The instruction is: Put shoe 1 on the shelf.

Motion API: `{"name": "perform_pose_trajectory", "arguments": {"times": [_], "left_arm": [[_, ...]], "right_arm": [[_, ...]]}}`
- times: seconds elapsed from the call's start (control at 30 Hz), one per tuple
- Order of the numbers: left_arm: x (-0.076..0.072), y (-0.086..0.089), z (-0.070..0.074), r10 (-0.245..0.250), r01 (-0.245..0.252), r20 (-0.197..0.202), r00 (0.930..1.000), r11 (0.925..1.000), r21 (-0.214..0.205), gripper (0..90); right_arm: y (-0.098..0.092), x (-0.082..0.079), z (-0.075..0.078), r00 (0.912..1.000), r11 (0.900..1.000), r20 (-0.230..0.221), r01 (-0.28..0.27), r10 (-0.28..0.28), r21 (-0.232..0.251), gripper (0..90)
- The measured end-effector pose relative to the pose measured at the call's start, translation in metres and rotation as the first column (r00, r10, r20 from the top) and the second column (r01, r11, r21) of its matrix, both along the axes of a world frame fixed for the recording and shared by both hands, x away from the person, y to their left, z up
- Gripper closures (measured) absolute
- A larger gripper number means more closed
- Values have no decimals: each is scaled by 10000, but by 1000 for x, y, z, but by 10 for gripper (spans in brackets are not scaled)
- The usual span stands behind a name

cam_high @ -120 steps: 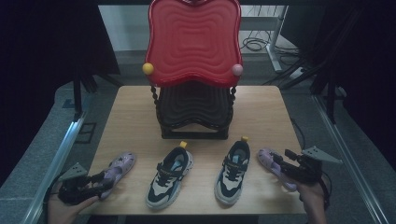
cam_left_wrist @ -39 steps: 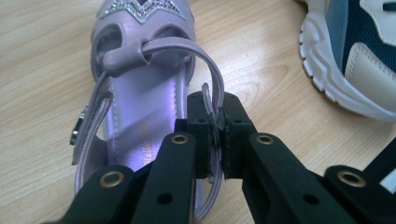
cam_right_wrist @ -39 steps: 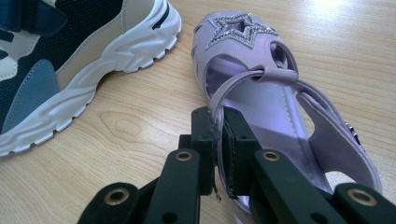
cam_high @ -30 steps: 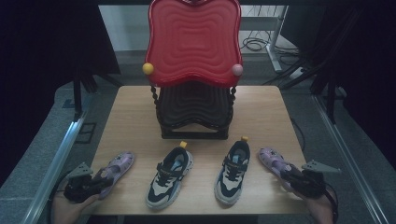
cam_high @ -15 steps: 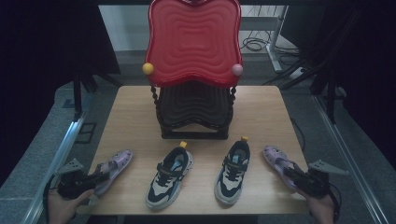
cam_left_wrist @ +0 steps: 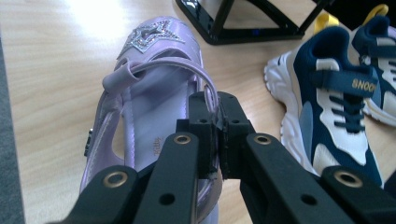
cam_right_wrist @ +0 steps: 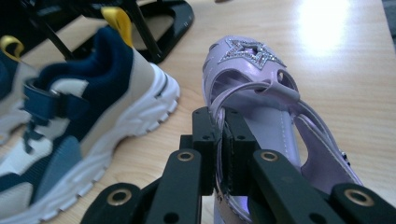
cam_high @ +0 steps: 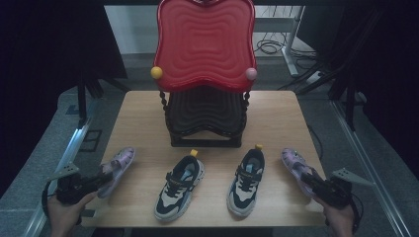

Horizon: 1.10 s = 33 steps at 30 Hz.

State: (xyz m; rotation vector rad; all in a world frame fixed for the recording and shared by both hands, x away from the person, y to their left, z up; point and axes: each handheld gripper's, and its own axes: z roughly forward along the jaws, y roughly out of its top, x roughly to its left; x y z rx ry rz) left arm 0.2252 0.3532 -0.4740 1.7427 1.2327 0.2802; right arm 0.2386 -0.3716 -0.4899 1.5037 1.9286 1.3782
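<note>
We see the left hand-held gripper (cam_left_wrist: 218, 122) closed tight on the thin side strap of the left lilac sandal (cam_left_wrist: 149, 112), the strap pinched between its two black jaws with no gap left. In the high view this left hand-held gripper (cam_high: 101, 178) sits at the near left corner of the bench (cam_high: 281, 118), and the left lilac sandal (cam_high: 117, 165) lies there with its toe pointing away from the person.

The right hand-held gripper (cam_right_wrist: 219, 135) is likewise clamped shut on the strap of the right lilac sandal (cam_right_wrist: 266, 107), whose toe bears a glittery star. From above, the right hand-held gripper (cam_high: 309, 178) holds the heel end of the right lilac sandal (cam_high: 295, 163) at the near right edge of the bench.

Between the two sandals stand two navy and white sneakers, the left sneaker (cam_high: 179, 186) and the right sneaker (cam_high: 247, 180), apart from each other and from both sandals. Behind them is a black rack (cam_high: 205, 118) carrying an upright red tray (cam_high: 205, 42); we cannot tell whether anything rests inside the rack.
</note>
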Motion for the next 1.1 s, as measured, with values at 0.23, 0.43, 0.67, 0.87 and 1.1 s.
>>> {"name": "perform_pose_trajectory", "arguments": {"times": [0.23, 0.43, 0.67, 0.87, 1.1], "left_arm": [[7, -9, 10, -54, 67, 425, 9991, 9995, -294, 865], [12, -17, 17, -123, 143, 598, 9981, 9993, -339, 863], [18, -25, 28, -195, 232, 903, 9957, 9989, -406, 862], [23, -30, 34, -278, 336, 1082, 9937, 9981, -521, 862], [27, -36, 39, -362, 444, 1281, 9911, 9971, -614, 862]], "right_arm": [[7, 1, 11, 9989, 9995, 451, -117, 104, 298, 853], [13, 7, 20, 9969, 9987, 748, -278, 245, 439, 853], [26, 17, 28, 9934, 9948, 1060, -538, 445, 869, 852], [37, 23, 32, 9911, 9936, 1174, -730, 627, 862, 851], [47, 25, 39, 9870, 9901, 1409, -925, 772, 1054, 851]]}}
